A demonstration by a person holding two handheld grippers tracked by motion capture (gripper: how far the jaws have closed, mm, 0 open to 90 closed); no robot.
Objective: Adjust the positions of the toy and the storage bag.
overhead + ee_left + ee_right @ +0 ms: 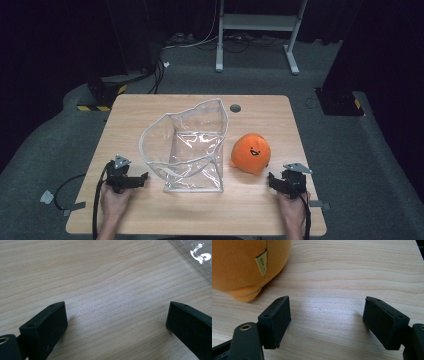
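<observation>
A clear plastic zip bag [192, 150] stands open in the middle of the wooden table [150, 107], its corner reaching into the left gripper view [200, 257]. To its right lies an orange plush toy [251, 152] with a smiling face; its side and small tag show in the right gripper view [242, 265]. My left gripper [142, 179] rests near the front left, open, with bare wood between its jaws [116, 315]. My right gripper [272, 180] sits just in front of the plush, open and empty [327, 315].
A round cable hole [235, 108] is in the table's far edge. Behind the table stand a white frame [257, 30] and cables on the grey floor. Cables trail from both grippers off the front edge.
</observation>
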